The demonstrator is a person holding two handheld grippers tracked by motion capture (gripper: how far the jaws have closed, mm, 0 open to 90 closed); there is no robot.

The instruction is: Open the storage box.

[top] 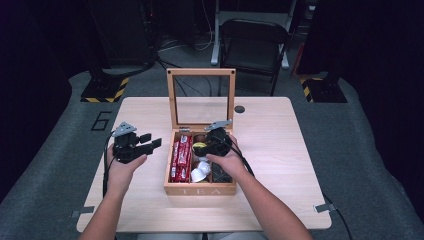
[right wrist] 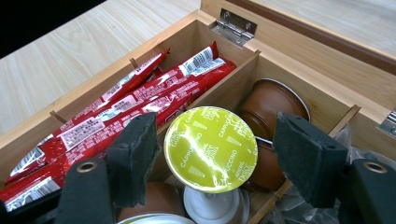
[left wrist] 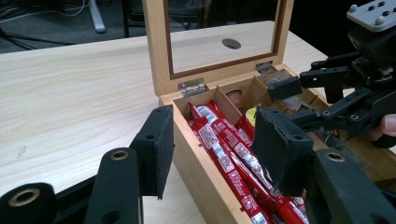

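Item: coffee capsule with yellow-green foil lid [right wrist: 210, 148], printed "cappuccino".
Location: middle compartment of the wooden tea box [top: 200, 190], lying on other capsules, a brown capsule [right wrist: 273, 105] just behind it; red stick sachets [right wrist: 116, 112] fill the compartment beside it.
Right gripper [right wrist: 219, 158]: jaws apart, one on each side of the capsule, pads not pressing on it.
Left gripper [top: 142, 142]: jaws part open and empty, held over the table beside the box.
Handling: likely light; thin plastic cup, stiff at the rim; foil lid dents and punctures easily; smooth wall may slip.
Hold point: opposite sides of the rim or cup wall, never the foil.
Orientation: foil faces up and toward the right gripper camera, tilted; the cup's axis runs down into the box.
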